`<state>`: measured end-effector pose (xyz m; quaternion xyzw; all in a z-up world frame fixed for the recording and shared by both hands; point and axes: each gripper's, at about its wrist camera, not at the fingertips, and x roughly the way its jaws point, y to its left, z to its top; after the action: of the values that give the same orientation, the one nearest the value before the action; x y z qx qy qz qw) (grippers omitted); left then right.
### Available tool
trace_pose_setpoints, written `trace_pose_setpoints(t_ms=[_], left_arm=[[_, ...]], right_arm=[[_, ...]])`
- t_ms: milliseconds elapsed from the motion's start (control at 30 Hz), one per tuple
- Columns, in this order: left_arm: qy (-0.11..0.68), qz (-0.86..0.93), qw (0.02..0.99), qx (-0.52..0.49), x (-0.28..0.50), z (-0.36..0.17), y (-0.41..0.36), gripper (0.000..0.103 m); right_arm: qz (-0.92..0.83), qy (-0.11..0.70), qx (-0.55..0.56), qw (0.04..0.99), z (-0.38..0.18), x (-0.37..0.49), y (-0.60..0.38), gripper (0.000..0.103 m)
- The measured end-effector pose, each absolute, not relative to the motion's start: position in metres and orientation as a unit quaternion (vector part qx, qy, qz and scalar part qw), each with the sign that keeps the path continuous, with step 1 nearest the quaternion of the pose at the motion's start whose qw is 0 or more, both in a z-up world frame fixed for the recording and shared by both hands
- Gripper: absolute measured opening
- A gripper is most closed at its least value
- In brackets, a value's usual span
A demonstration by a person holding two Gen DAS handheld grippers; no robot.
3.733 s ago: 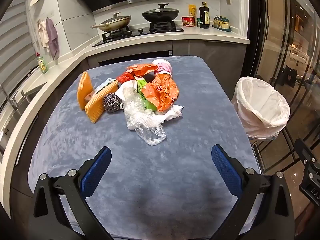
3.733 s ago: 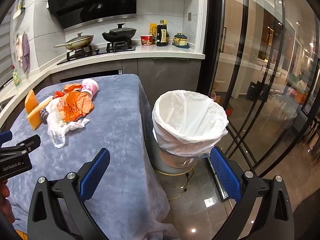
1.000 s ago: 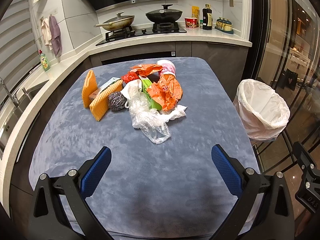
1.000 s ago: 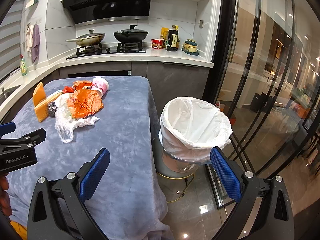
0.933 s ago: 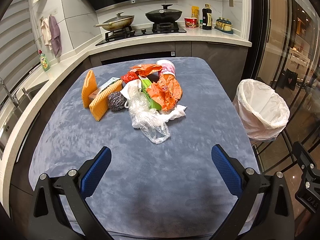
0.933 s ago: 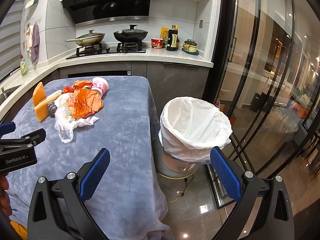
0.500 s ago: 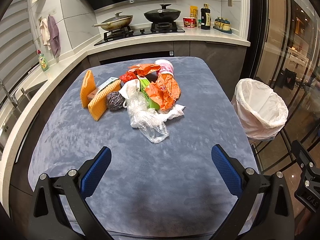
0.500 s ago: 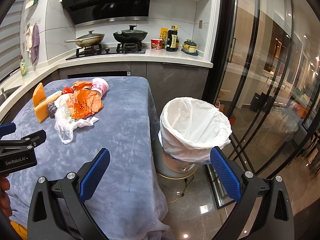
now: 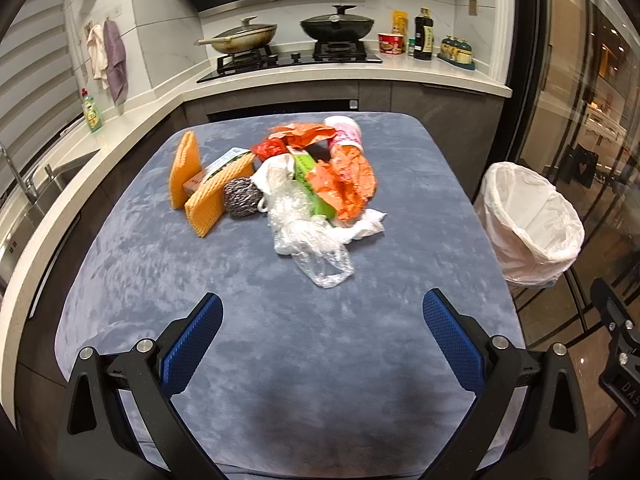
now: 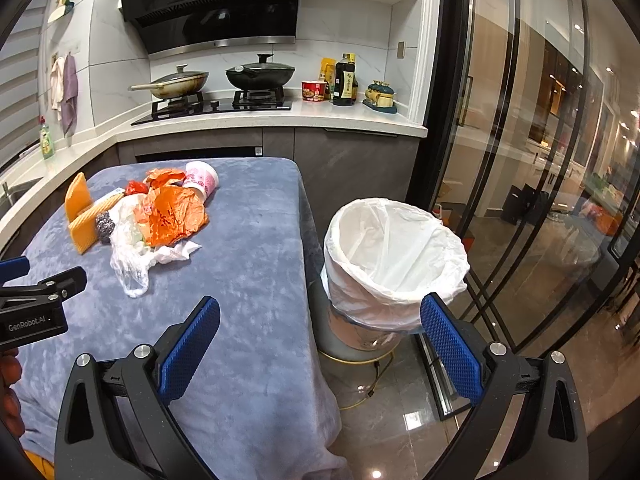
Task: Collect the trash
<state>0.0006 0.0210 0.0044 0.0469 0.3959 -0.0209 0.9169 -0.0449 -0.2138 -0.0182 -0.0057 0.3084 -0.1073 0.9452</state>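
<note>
I've got both the left gripper [image 9: 322, 328] and right gripper [image 10: 320, 330] spread wide and empty, trash pile [image 9: 308, 188] ahead of the left, lined bin [image 10: 394, 256] ahead of the right, so I'd pinch the nearest clear bag [image 9: 320, 256] low.

We take the gas hob [image 9: 292, 59] as our landmark, set into the white surface [image 9: 440, 76] along the back wall. On its left burner sits a lidded pale frying pan [image 9: 242, 38]; on its right burner, a lidded black wok [image 9: 337, 26]. Directly above the hob hangs a black range hood [image 10: 212, 4]. To the right of the hob we see a red instant-noodle cup [image 9: 391, 43], then a dark sauce bottle [image 9: 424, 34]. Far left of the hob, two cloths [image 9: 108, 58] hang on the tiled wall, with a green bottle [image 9: 91, 110] below them.
</note>
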Motion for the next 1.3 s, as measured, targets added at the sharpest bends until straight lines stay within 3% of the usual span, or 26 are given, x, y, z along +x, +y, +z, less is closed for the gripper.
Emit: trace_pose_setpoints(t_ms=[867, 1033, 1133, 1233, 1300], left_arm=[[0.406, 0.03, 0.914, 0.001, 0.076, -0.024, 0.12, 0.096], [0.417, 0.026, 0.908, -0.011, 0.097, -0.036, 0.129, 0.096], [0.421, 0.025, 0.906, -0.021, 0.108, -0.043, 0.134, 0.096], [0.425, 0.015, 0.905, -0.028, 0.118, -0.05, 0.134, 0.096], [0.431, 0.006, 0.902, -0.026, 0.125, -0.055, 0.131, 0.096]], right_arm=[[0.029, 0.285, -0.008, 0.958, -0.039, 0.1, -0.093, 0.094], [0.043, 0.307, -0.008, 0.951, -0.057, 0.142, -0.073, 0.079], [0.05, 0.327, 0.005, 0.944, -0.071, 0.162, -0.069, 0.064], [0.057, 0.356, 0.022, 0.932, -0.088, 0.177, -0.07, 0.042], [0.062, 0.371, 0.035, 0.926, -0.098, 0.181, -0.073, 0.017]])
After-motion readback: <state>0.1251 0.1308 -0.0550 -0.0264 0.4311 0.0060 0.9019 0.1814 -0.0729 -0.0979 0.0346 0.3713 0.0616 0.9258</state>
